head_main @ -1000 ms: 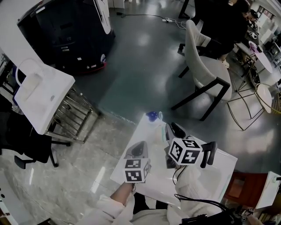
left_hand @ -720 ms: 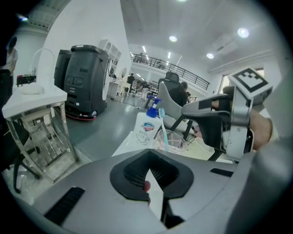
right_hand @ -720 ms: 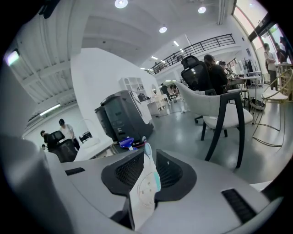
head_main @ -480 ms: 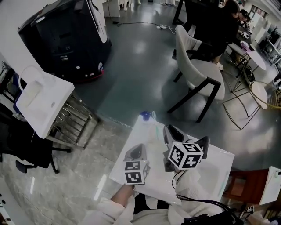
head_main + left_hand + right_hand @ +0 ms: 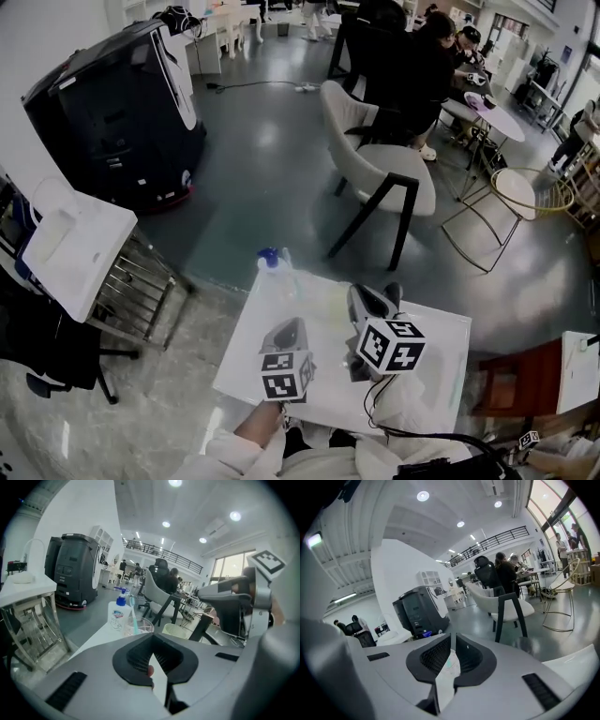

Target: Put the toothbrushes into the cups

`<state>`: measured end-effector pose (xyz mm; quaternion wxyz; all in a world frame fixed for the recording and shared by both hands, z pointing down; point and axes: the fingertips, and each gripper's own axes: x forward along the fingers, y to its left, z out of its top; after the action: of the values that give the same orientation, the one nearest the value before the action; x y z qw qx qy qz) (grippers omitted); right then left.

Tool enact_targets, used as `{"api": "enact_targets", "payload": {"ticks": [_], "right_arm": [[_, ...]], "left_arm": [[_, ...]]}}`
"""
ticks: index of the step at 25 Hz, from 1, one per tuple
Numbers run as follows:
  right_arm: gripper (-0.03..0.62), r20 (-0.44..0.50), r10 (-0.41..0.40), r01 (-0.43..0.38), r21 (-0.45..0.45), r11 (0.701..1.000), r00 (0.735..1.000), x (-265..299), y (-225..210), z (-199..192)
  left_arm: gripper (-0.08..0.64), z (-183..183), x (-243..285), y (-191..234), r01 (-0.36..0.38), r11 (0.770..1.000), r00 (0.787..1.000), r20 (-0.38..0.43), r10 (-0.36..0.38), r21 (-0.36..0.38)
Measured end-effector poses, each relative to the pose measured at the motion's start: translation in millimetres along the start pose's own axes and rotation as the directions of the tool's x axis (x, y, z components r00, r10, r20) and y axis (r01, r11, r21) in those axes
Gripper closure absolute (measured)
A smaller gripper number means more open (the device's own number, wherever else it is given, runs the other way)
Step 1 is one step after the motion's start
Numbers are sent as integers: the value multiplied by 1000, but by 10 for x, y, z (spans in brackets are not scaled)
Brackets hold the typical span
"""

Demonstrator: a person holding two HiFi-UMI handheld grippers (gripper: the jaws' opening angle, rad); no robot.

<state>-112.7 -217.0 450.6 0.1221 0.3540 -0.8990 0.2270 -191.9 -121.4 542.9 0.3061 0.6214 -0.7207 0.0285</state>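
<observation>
A black machine (image 5: pixel 108 108) stood on the floor well beyond the counter (image 5: pixel 441 345), and a pale chair (image 5: pixel 375 159) stood nearer, past the counter's far edge. The counter was white, and both grippers hung over its near half, side by side and apart. The left gripper (image 5: pixel 287 328) pointed toward the far left corner. Its fingers (image 5: pixel 136 657) were pressed together at the tips, with a wedge of counter showing through behind them. A small pinkish spot sat against the left finger, too small to make out. The right gripper (image 5: pixel 371 296) was a little farther forward and aimed out toward the chair. Its fingers (image 5: pixel 433 656) were drawn close, with only a thin slit between them. A pale patch flecked with teal showed through that slit and could not be made out. At the far left corner stood a white pump bottle (image 5: pixel 116 616) with a blue top. A clear cup (image 5: pixel 142 626) stood just beside it to the right. A second, pale cup (image 5: pixel 174 631) stood near the clear one, farther right. A teal toothbrush (image 5: pixel 133 616) stood in the clear cup, nearly upright and leaning slightly.
</observation>
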Motion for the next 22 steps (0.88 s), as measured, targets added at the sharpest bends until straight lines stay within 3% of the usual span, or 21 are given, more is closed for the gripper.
{"api": "enact_targets", "payload": {"ticks": [11,22], "right_arm": [[554,35,-185,185,0,983,982,-1012,-853,-46],[558,-24,-368,368,91,925,930,-1791,-1661,-520]], "left_arm": [[563,-111,41,-1028,164,980,986,-35,-161,110],[563,-475,136,-1693,256,951,964,-125,-236,174]]}}
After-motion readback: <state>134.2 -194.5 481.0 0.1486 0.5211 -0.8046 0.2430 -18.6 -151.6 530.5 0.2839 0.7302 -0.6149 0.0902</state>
